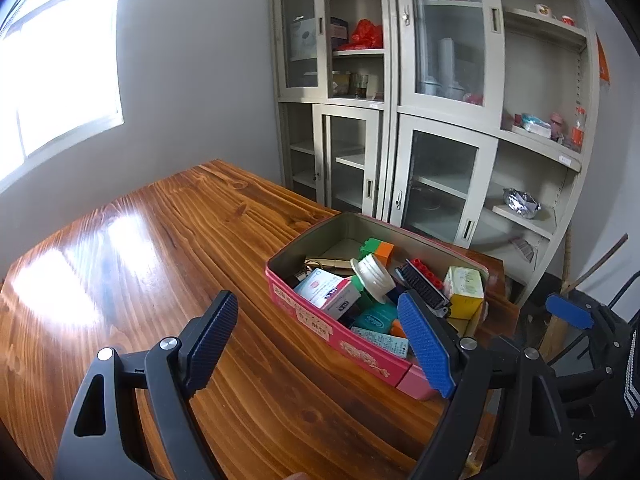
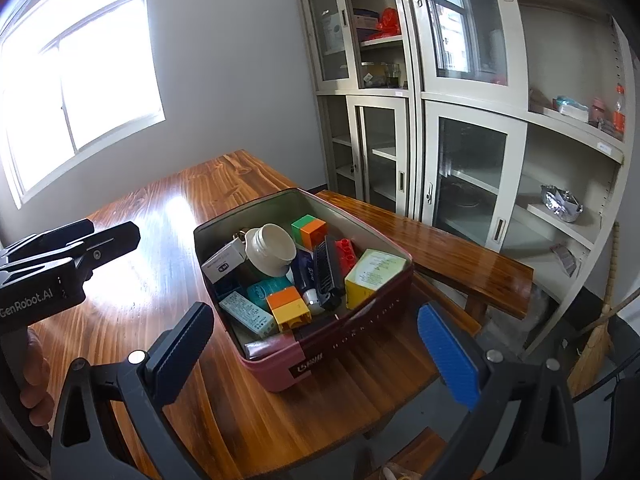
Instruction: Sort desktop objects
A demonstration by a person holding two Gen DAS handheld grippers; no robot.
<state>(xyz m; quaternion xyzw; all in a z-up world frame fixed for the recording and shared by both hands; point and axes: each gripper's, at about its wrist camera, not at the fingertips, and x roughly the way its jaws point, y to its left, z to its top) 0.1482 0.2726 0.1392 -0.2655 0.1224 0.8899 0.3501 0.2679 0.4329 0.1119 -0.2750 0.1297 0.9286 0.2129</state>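
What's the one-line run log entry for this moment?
left tongs: open, empty | right tongs: open, empty | pink tin: on table, full of small items | nothing gripped

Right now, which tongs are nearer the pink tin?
Left. The left tongs hang open over the pink tin's near rim, one finger overlapping it. The right tongs hang open, back from its near corner.
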